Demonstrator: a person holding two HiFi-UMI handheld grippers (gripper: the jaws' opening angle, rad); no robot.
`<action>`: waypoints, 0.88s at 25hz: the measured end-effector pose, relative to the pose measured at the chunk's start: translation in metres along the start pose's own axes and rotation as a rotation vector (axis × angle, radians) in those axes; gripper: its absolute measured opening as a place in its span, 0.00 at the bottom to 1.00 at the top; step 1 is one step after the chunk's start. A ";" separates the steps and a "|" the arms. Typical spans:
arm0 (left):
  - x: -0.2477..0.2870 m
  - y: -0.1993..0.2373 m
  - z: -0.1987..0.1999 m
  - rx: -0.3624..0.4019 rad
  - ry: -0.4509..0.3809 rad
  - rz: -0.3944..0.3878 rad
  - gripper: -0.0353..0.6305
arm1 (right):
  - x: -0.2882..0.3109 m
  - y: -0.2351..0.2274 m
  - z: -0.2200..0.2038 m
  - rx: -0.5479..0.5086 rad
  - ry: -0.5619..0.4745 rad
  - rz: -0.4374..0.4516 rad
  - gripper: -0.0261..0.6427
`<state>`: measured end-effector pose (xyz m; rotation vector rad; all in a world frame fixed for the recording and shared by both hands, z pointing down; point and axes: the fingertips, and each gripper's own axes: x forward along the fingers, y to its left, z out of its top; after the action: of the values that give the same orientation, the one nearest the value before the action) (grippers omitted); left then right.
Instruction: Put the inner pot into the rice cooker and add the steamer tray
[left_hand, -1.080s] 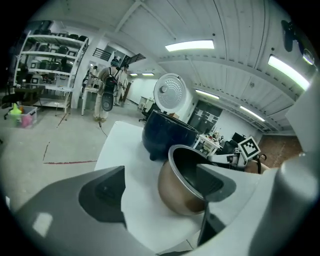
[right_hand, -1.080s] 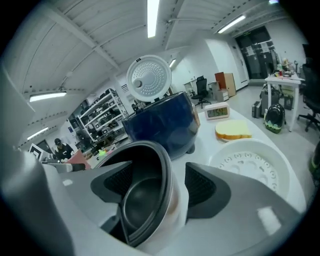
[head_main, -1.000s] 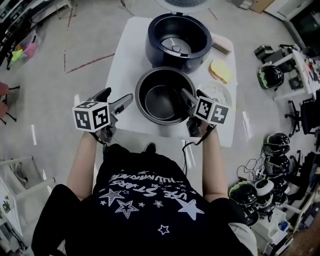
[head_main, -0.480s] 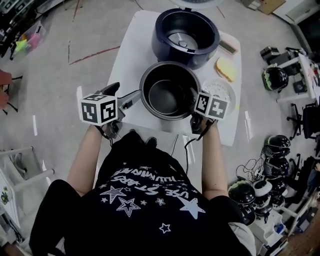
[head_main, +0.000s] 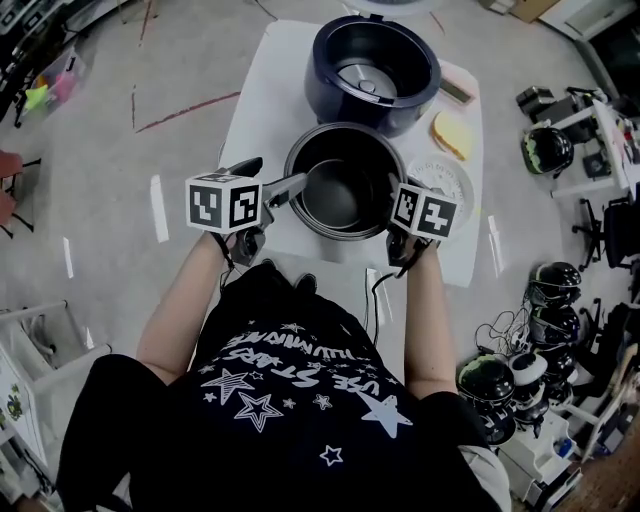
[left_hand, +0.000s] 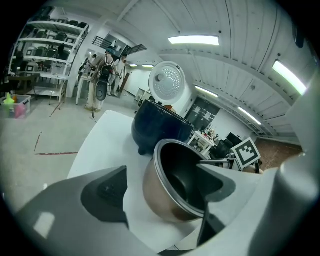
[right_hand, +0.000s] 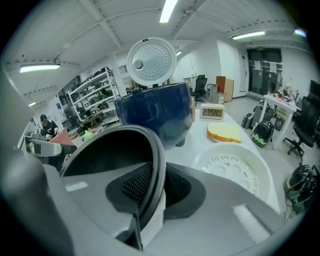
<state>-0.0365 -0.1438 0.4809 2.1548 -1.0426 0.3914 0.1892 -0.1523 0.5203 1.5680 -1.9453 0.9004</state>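
The dark inner pot (head_main: 345, 185) stands on the white table (head_main: 262, 110), just in front of the navy rice cooker (head_main: 375, 65), whose lid is up. My right gripper (head_main: 392, 198) has just been closing. It is shut on the pot's right rim (right_hand: 159, 165), one pad inside and one outside. My left gripper (head_main: 277, 177) is open and straddles the pot's left rim (left_hand: 162, 165). Its right jaw reaches over the pot's inside and its left jaw stays outside, with no pad pressing. The white perforated steamer tray (head_main: 445, 180) (right_hand: 235, 170) lies right of the pot.
A yellow sponge (head_main: 453, 135) (right_hand: 225, 132) and a small display device (head_main: 458, 90) lie at the table's right side by the cooker. The raised cooker lid (right_hand: 151, 62) stands behind the cooker. Helmets and cables (head_main: 520, 385) crowd the floor at the right.
My left gripper has moved right, up to the pot, and one jaw now reaches over its left rim. The right gripper's jaws have closed on the right rim.
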 end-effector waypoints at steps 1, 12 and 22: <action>0.005 -0.001 -0.001 -0.008 0.015 -0.012 0.70 | -0.001 0.000 0.001 0.005 -0.007 -0.002 0.17; 0.033 -0.001 -0.025 0.081 0.216 -0.040 0.34 | -0.020 0.018 0.008 -0.042 -0.072 -0.046 0.16; 0.028 0.007 -0.022 0.105 0.256 -0.049 0.19 | -0.032 0.030 0.009 -0.101 -0.086 -0.087 0.17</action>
<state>-0.0232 -0.1473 0.5145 2.1484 -0.8400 0.6916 0.1673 -0.1343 0.4856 1.6433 -1.9332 0.6994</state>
